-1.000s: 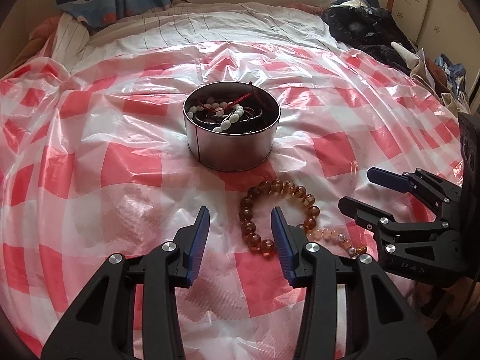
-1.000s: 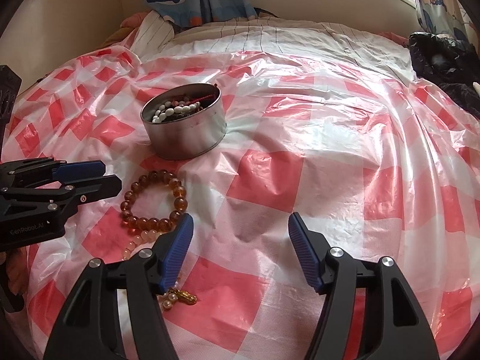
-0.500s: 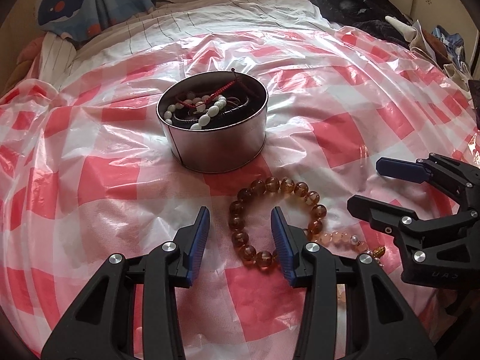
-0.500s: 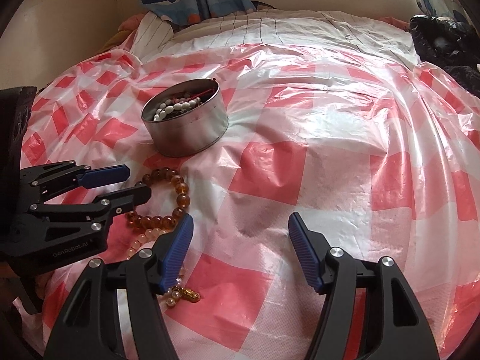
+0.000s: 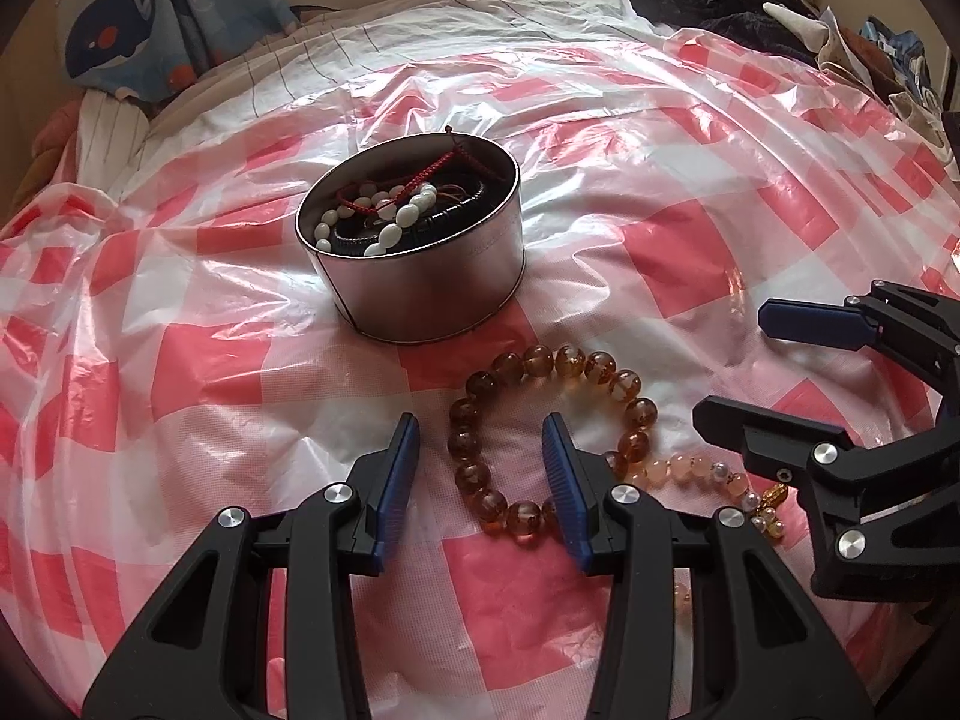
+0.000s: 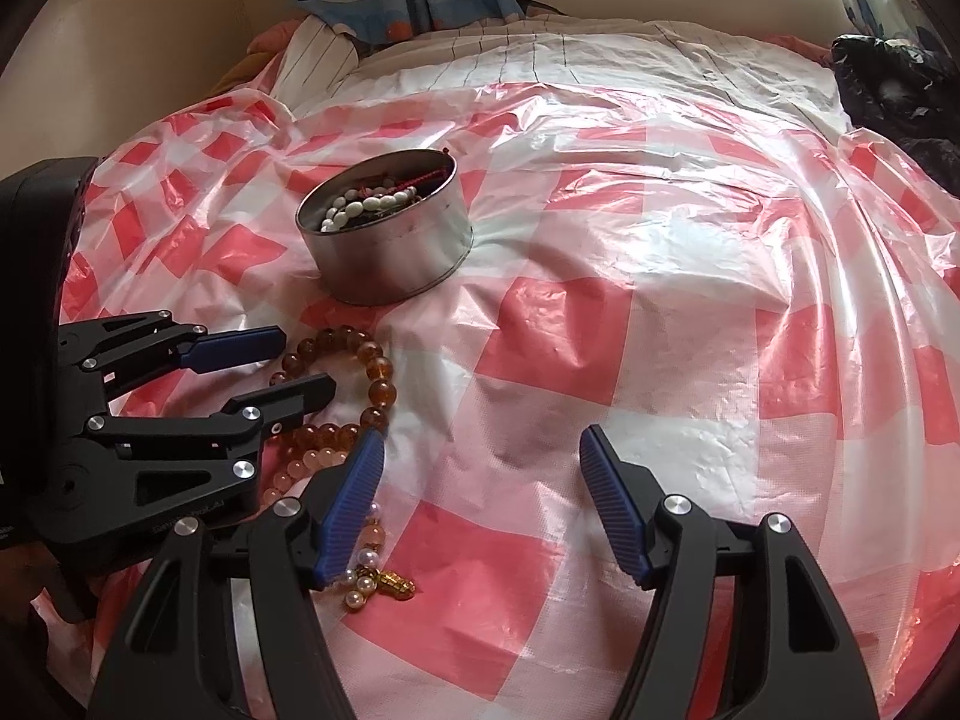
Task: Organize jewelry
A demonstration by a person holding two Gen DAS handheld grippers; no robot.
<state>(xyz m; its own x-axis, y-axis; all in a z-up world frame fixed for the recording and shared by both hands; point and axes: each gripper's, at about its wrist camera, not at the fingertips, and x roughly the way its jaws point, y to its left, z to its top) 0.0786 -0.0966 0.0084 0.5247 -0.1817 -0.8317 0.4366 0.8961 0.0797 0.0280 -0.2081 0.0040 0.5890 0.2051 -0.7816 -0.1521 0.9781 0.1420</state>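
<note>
I'm angling my left gripper [image 5: 480,480] downward, fingers spread astride the amber bracelet [image 5: 552,438] lying on the checked sheet [image 5: 690,252] (nothing pinched); my right gripper [image 6: 480,480] is hanging wide open beside it.

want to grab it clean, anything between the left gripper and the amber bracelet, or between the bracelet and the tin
Nothing visible. The left gripper is open, already straddling one side of the amber bracelet. Only bare plastic sheet lies between the bracelet and the tin. A pink bracelet touches its near side.
</note>
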